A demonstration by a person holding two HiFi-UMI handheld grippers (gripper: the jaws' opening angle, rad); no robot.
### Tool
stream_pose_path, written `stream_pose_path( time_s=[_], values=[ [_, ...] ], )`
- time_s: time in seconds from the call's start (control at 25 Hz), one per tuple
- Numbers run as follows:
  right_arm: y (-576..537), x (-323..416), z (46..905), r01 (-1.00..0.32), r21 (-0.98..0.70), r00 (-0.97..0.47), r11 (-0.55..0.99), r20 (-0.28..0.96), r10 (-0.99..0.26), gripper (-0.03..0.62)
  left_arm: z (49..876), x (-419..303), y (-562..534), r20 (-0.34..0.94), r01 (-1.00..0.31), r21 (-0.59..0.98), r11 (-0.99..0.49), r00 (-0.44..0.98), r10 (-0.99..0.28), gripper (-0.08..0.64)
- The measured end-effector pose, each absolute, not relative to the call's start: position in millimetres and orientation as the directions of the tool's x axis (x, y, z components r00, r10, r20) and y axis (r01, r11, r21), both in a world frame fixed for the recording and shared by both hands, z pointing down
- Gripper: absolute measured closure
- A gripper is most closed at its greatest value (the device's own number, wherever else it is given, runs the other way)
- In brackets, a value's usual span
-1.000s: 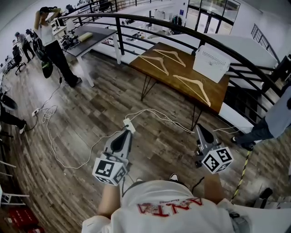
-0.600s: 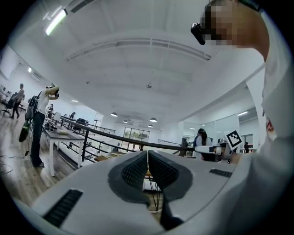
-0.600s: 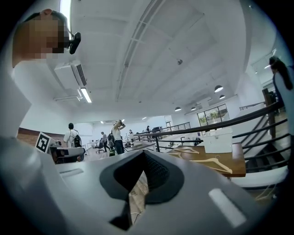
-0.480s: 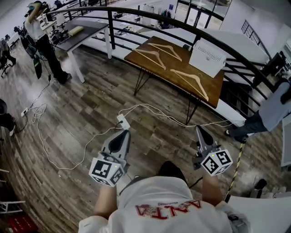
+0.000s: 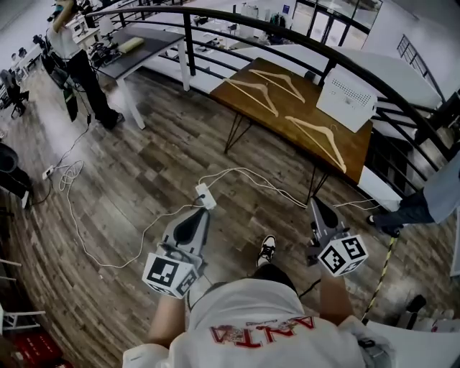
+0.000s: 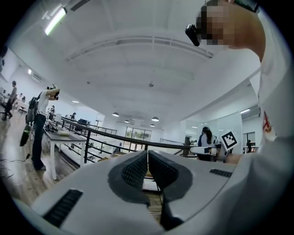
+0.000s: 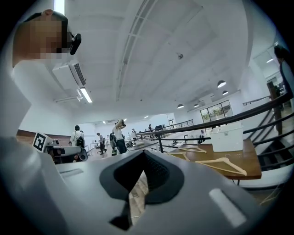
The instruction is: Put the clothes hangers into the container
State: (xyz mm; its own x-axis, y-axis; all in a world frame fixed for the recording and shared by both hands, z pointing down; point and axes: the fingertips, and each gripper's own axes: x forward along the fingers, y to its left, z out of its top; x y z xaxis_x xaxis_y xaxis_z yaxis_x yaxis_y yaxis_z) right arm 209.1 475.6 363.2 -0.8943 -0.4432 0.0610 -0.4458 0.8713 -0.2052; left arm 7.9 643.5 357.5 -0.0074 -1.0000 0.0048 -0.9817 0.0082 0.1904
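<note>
Three wooden hangers lie on the brown table [image 5: 359, 154]: one [image 5: 253, 95] at its left, one [image 5: 282, 83] at the back, one [image 5: 321, 139] near the front right. A white container [image 5: 348, 98] stands on the table's far right corner. Both grippers are held low over the floor, well short of the table. My left gripper [image 5: 203, 210] is shut and empty, its pads [image 6: 138, 170] meeting. My right gripper [image 5: 314, 205] is shut too, with nothing in it. The right gripper view shows the nearest hanger [image 7: 221, 165], the container [image 7: 226, 137] and my right gripper [image 7: 143, 154].
A black railing [image 5: 215, 16] curves behind the table. A white power strip [image 5: 205, 195] and cables [image 5: 79, 215] lie on the wooden floor between me and the table. A grey table [image 5: 136, 57] and a person [image 5: 75, 54] are at back left; another person [image 5: 431, 194] stands at right.
My view has shifted a little and the table sits slightly to the right. A shoe now shows on the floor between the grippers. Both grippers stay shut and keep their pose.
</note>
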Motion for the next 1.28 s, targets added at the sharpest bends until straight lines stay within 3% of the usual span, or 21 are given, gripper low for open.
stream_pose_path(
  time_s=[0.28,0.68,1.0,1.28],
  values=[
    [394.7,195.5,365.2,-0.437,-0.229,-0.897,0.870,0.044,-0.439,0.592,345.4,-10.7,570.8,0.020,-0.982,0.183,0.053,-0.050,-0.999,0.548],
    [239.7,241.5,377.2,-0.499,-0.292,-0.860,0.816,0.049,-0.508,0.592,319.9,22.3,414.5,0.038,-0.991,0.131,0.012,-0.007,-0.999,0.548],
    [151.2,275.4,412.6,-0.522,-0.325,-0.852,0.789,0.153,-0.501,0.592,338.8,57.8,319.6,0.092,-0.985,0.174,-0.004,0.021,-0.996,0.548],
    [112.8,264.6,422.2,-0.552,-0.293,-0.833,0.780,0.183,-0.521,0.592,355.0,45.6,262.7,0.091,-0.982,0.180,-0.052,0.069,-0.993,0.548]
  ],
)
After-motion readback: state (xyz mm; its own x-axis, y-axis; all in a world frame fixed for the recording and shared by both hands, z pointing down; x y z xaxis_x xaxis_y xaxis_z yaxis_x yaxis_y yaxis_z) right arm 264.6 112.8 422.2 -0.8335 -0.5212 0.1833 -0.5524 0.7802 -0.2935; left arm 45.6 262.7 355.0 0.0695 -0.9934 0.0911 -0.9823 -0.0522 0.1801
